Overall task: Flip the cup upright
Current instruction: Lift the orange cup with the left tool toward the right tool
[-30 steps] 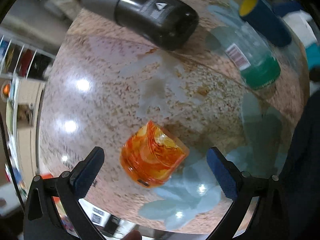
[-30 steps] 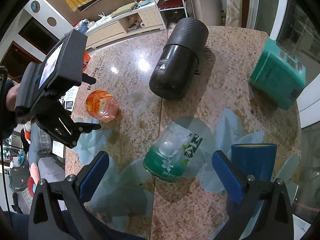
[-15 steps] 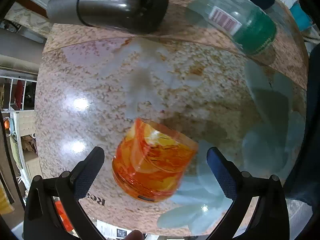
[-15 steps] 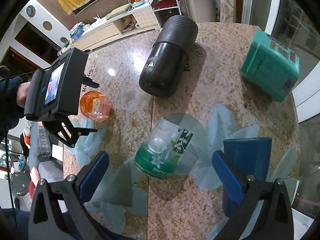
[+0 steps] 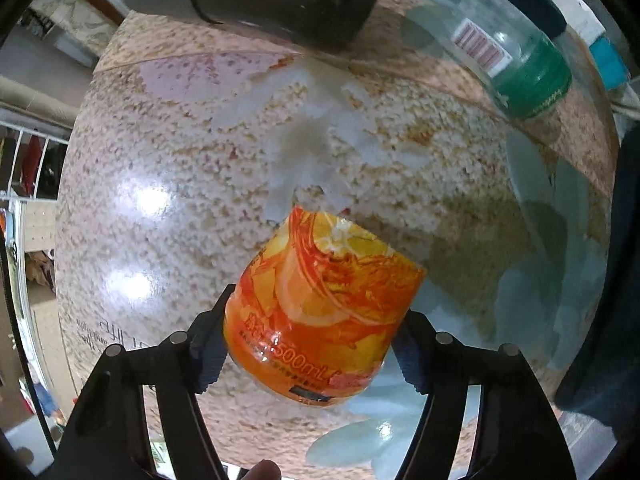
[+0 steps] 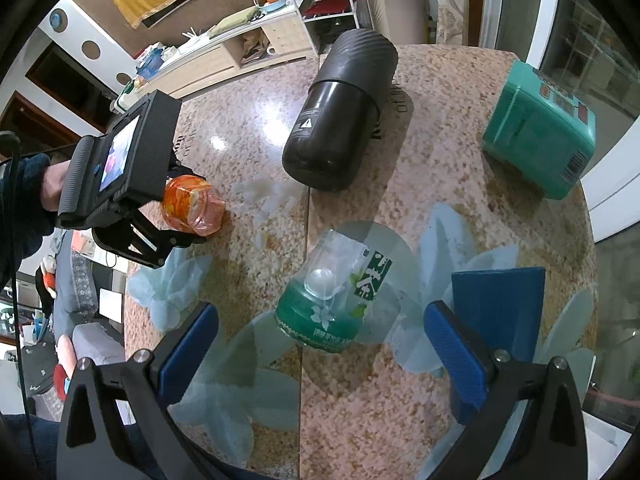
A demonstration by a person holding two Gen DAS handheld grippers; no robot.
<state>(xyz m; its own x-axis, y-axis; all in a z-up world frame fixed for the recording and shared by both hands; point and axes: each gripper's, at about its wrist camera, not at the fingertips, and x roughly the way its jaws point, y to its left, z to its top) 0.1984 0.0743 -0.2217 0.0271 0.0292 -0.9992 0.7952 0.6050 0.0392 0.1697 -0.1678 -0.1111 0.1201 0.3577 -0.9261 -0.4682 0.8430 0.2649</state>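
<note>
Tabletop: gripper newly around cup

Bright overhead glare, fisheye-warped edges, mild blur

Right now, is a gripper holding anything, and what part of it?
Yes. The left gripper is shut on the orange cup, pinching its sides. The right gripper is open and holds nothing.

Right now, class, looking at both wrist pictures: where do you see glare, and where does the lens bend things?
Left wrist view: two bright ceiling-light reflections on the glossy tabletop; its edge bulges round like a globe. Right wrist view: a glare patch beside the black flask; window frames curve at the rim.
</note>
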